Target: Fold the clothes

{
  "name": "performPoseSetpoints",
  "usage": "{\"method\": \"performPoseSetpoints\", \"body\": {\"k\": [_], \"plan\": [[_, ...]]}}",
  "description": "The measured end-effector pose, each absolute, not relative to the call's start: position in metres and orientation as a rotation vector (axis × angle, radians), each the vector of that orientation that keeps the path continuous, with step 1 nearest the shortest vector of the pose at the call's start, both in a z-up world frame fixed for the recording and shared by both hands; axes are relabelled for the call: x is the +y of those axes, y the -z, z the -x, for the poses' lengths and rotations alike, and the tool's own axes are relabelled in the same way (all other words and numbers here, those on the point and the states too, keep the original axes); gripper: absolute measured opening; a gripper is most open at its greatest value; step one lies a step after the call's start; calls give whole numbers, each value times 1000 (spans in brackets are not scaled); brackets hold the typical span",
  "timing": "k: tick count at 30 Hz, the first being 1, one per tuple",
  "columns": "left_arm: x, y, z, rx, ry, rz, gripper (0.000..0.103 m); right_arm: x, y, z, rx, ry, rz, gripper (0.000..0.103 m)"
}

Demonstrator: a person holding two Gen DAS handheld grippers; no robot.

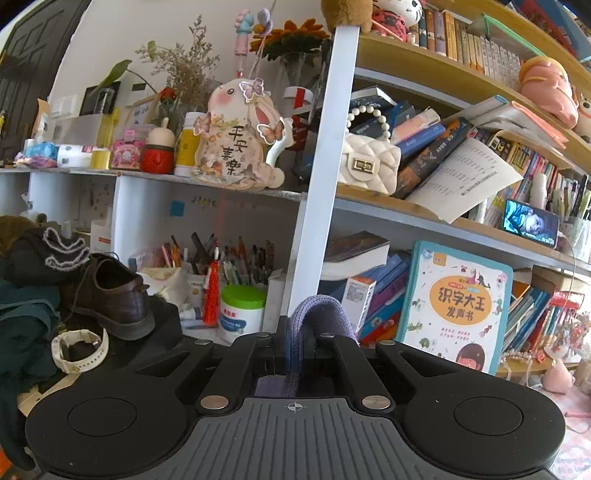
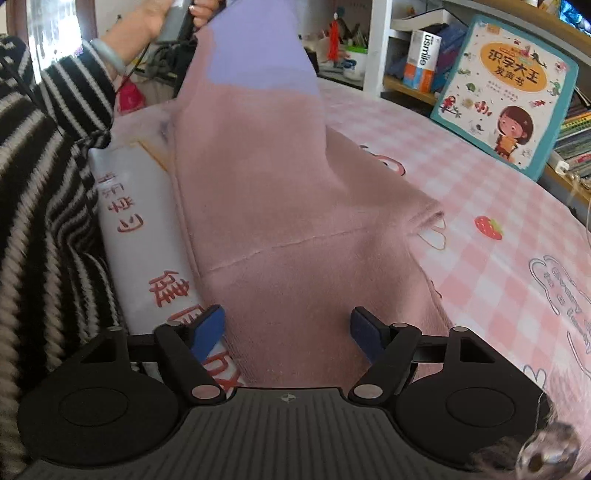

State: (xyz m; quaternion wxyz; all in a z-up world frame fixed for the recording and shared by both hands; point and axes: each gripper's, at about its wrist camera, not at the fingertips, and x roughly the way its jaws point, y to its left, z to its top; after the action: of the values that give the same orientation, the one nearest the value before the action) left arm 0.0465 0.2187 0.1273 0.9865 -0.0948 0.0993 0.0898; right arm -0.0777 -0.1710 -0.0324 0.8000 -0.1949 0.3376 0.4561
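The left tongs (image 1: 295,354) are clamped on a purple ribbed edge (image 1: 317,310) of the garment, the cloth looping up over their closed tips; in the right wrist view that same purple end is lifted high at the top, by the person's hand (image 2: 173,18) with its striped sleeve (image 2: 66,92). The right tongs (image 2: 287,332) stand wide apart with nothing pressed between the blue pads (image 2: 208,328); they hang just over the near, low part of the pink garment (image 2: 266,206), which passes between and beneath them without being pinched.

From the right tongs the garment runs straight away and upward: its long axis goes from the near hem under the pads to the purple band (image 2: 258,48) held aloft. One sleeve end (image 2: 424,214) trails off to the right onto the pink checked surface (image 2: 498,288); a white printed bag (image 2: 140,229) lies just beside the garment's left edge.

The right hand is plainly the nearer to the free lower end, so the next grip likely falls to it: closing on the hem directly below, while the left keeps the top taut
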Motion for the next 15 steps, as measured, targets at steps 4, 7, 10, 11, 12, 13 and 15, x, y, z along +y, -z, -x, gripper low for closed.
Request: {"method": "performPoseSetpoints", "body": {"k": [4,7,10,11,12,13,15], "plan": [[221,-127,-42,202,-187,189,4,-178,34,71,705,-930,371,49],[226,-125,-39,204,-194,199,4,-186,31,53,716,-801,285,3],[232,-124,-33,206,-202,218,4,-198,26,39,647,-616,249,3],[234,-124,-29,203,-200,226,4,-205,18,36,597,-560,230,3],[234,-125,-25,198,-197,232,4,-213,10,34,546,-505,211,0],[234,-126,-20,189,-197,233,4,-221,1,32,494,-448,190,0],[231,-132,-7,158,-192,225,4,-244,-24,36,365,-332,135,0]]}}
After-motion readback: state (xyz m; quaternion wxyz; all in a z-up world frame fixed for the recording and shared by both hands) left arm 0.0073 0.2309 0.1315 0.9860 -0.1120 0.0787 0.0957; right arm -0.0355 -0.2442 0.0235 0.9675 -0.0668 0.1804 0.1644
